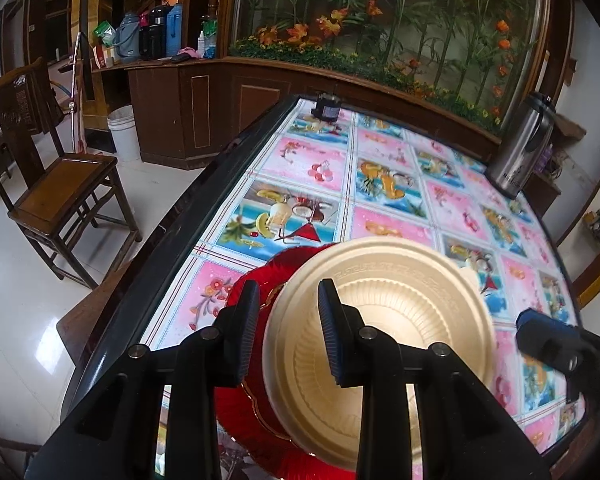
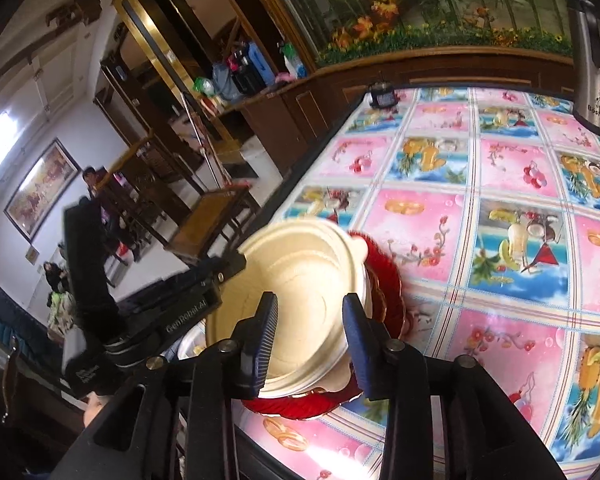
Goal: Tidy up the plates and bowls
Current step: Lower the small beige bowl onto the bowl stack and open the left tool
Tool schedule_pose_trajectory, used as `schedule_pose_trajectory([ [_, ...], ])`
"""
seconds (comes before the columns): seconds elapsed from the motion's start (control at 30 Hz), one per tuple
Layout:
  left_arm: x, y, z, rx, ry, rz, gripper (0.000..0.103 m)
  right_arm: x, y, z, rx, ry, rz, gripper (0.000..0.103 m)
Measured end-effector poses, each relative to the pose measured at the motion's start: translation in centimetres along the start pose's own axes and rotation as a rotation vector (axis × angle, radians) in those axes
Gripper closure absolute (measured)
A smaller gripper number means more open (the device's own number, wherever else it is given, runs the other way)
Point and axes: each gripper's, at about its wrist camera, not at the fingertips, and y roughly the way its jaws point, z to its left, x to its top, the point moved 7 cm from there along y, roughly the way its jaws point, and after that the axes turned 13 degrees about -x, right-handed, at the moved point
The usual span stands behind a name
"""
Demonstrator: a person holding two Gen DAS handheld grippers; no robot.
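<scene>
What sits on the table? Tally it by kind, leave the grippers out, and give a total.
Cream bowl: 1 visible
Red plate: 1 visible
Steel flask: 1
Small dark jar: 1
Total: 4; more dishes may lie hidden underneath.

Counts, placed relative to the steel thermos jug [image 1: 522, 146] at the far right of the fruit-print tablecloth [image 1: 380, 184]:

- Steel thermos jugs: one.
- Cream plastic bowls [image 1: 380, 320]: one visible on the near side of the table from the jug; whether others are nested beneath cannot be told.
- Red plates [image 2: 384, 280]: one, under the bowl.
- Small dark jars [image 1: 327, 108]: one, at the table's far edge, well left of the jug.
- Grippers: two, the left gripper [image 1: 288, 328] and the right gripper [image 2: 311, 342], both nearer than the jug.
- Wooden chairs [image 1: 60, 196]: one in full view, on the floor far left of the jug.
- White bins [image 1: 122, 132]: one, behind the chair.
</scene>
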Motion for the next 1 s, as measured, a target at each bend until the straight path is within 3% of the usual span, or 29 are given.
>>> schedule_pose_trajectory([
  [0.1,0.4,-1.6,0.9,-0.064,-0.028,-0.019,0.075,0.6,-0.9,-1.8,-0.028,0.03,-0.045,0.067],
  [0.2,0.4,-3.2,3.5,-0.107,-0.088,-0.025,0.075,0.3,0.0,-4.4,-0.058,0.074,-0.017,0.067],
  [0.33,-1.8,-2.5,7.5,-0.102,-0.16,0.059,0.075,-0.9,2.3,-6.9,-0.062,0.122,0.053,0.07],
  [0.53,-5.1,0.5,7.2,-0.149,-0.155,0.187,0.075,-2.6,4.9,-7.2,-0.045,0.131,0.118,0.071],
  [0.77,-5.3,2.3,6.6,-0.157,-0.151,0.204,0.075,-3.5,6.4,-6.7,-0.047,0.112,0.145,0.071],
  [0.9,-5.1,2.7,6.9,-0.124,-0.146,0.186,0.078,-3.7,7.9,-6.2,-0.026,0.116,0.176,0.089],
  [1.0,-5.2,3.1,6.4,-0.121,-0.119,0.194,0.087,-3.8,8.9,-5.9,-0.008,0.125,0.191,0.092],
])
